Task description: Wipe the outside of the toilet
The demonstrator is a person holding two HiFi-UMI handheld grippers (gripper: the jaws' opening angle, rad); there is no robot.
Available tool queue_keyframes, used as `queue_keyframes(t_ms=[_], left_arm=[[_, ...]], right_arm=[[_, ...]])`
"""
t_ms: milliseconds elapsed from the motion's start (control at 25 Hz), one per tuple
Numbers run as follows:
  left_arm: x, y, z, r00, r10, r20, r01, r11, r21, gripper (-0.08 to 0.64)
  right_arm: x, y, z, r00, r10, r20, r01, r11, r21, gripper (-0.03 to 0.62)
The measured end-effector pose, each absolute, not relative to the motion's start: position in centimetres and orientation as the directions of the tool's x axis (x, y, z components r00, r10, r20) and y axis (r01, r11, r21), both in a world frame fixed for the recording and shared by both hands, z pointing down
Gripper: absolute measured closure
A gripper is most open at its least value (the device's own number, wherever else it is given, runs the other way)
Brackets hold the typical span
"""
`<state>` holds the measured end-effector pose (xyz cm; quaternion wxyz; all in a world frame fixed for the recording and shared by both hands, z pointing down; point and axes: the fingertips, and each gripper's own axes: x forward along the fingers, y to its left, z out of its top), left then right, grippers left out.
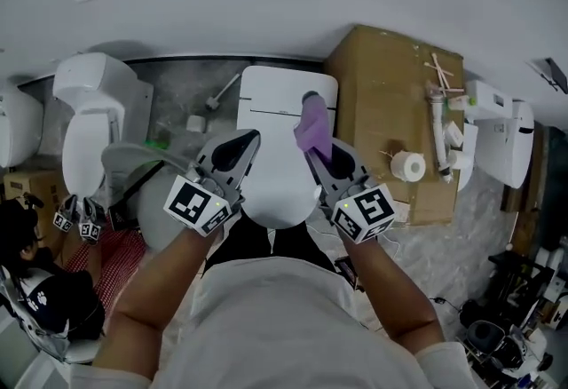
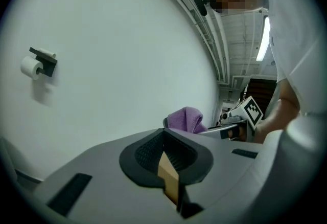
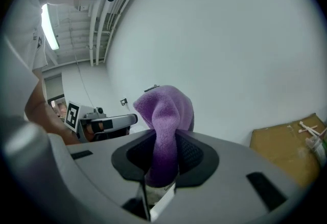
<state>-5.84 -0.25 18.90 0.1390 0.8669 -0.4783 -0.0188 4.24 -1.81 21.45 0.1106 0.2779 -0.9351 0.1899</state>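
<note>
Above the toilet (image 1: 277,103), we are gripping the purple cloth (image 1: 312,125) in the right tool (image 1: 321,158), left tool (image 1: 238,153) clenched empty; rubbing hard is probably risking pulling it loose.

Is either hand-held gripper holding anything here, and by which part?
The right hand-held gripper pinches a purple cloth by its bunched lower end; the rest stands above the jaws. The left hand-held gripper is shut, empty.
</note>
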Motion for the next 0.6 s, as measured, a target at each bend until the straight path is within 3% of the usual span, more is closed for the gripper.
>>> queue_keyframes(t_ms=[320, 600], left_arm=[[-6.2, -3.8, 25.4, 0.486, -0.859, 0.163, -0.859, -0.435, 0.269, 0.554], [-7.0, -6.8, 34.3, 0.472, -0.859, 0.199, -0.866, -0.410, 0.286, 0.554]], right_arm=[[4.7, -7.8, 29.8, -0.810, -0.460, 0.364, -0.569, 0.767, -0.296, 0.505], [7.1, -12.1, 42.4, -0.734, -0.485, 0.476, -0.650, 0.705, -0.284, 0.505]])
